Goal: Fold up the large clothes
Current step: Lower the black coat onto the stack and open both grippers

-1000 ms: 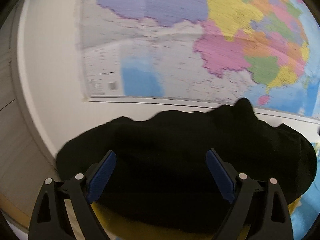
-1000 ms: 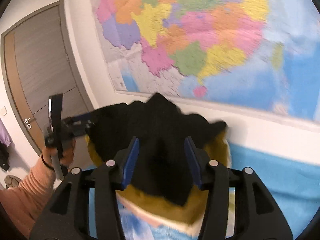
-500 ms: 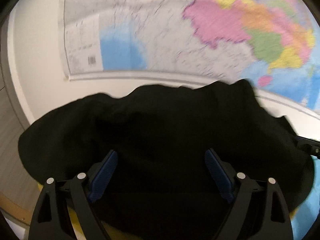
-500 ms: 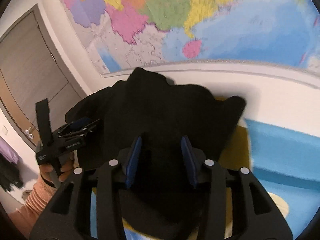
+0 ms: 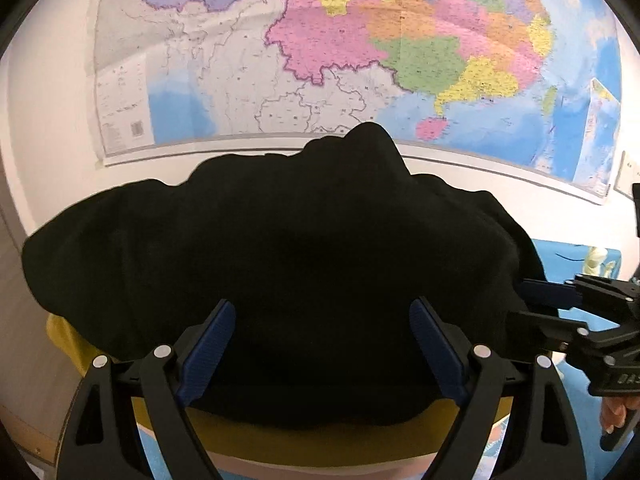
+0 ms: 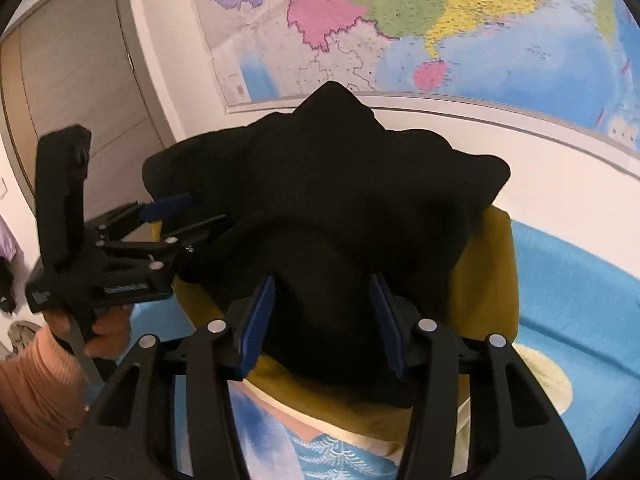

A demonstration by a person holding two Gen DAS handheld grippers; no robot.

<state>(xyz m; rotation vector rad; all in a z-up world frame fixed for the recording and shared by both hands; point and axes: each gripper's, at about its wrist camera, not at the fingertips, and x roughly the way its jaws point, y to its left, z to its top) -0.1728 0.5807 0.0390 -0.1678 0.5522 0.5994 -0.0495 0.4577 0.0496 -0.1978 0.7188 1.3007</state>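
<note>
A large black garment (image 5: 280, 264) lies bunched in a heap on a mustard-yellow cloth (image 5: 320, 436). It also shows in the right wrist view (image 6: 340, 208) on the same yellow cloth (image 6: 488, 280). My left gripper (image 5: 320, 352) is open, its blue pads apart at the heap's near edge with black fabric between them. My right gripper (image 6: 324, 320) is open too, pads apart either side of a fold at the heap's near edge. Each gripper shows in the other's view: the right one (image 5: 532, 304) at the heap's right side, the left one (image 6: 192, 212) at its left side.
A coloured wall map (image 5: 360, 48) hangs on the white wall behind. A grey door (image 6: 72, 92) stands at the left. A blue patterned sheet (image 6: 572, 280) covers the surface to the right. The person's hand in an orange sleeve (image 6: 36, 376) holds the left gripper.
Both cameras have tipped and moved in, and the black heap now lies lower and wider on the yellow cloth. Both grippers stay open.
</note>
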